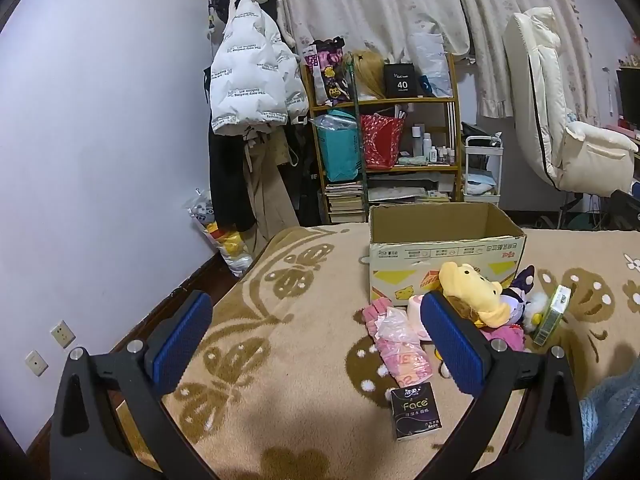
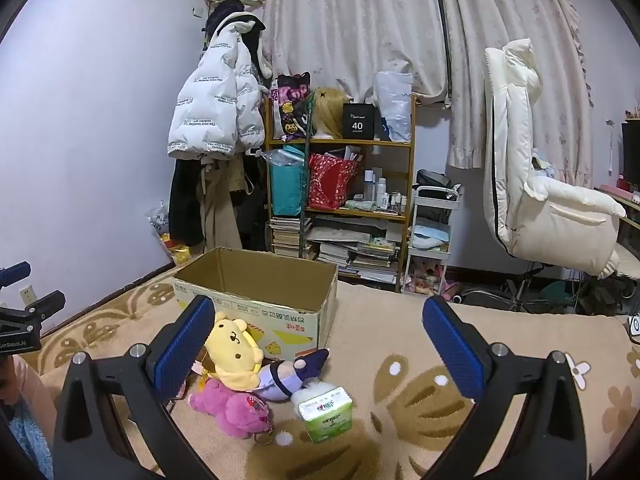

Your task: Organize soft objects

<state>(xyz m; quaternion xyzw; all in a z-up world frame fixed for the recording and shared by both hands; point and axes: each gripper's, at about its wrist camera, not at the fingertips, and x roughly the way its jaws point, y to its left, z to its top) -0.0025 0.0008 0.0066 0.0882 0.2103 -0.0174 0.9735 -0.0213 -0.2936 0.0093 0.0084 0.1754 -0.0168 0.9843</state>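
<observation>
Down low, the left claw (image 1: pixel 316 340) hangs over the patterned bed cover (image 1: pixel 280 320) with its blue pads spread wide and nothing between them, and the right claw (image 2: pixel 318 352) matches it, pads well apart and empty. Just ahead of the left claw lies a black tissue pack (image 1: pixel 416 410) marked Face, and beyond that a pink plastic-wrapped bundle (image 1: pixel 394 338). From the right wrist view, a green tissue pack (image 2: pixel 328 414) stands nearest, with a pink plush (image 2: pixel 236 410) beside it on the left. Piled just behind them are a purple plush (image 2: pixel 290 374) and a yellow plush dog (image 2: pixel 234 350), the dog leaning against the front wall of the cardboard box (image 2: pixel 296 320). That box sits open on the bed, right behind the heap. Further back, a wooden shelf (image 2: pixel 340 142) carries bags and bottles, a white puffer jacket (image 2: pixel 218 114) hangs to its left, and a cream chair (image 2: pixel 536 200) stands at right.
</observation>
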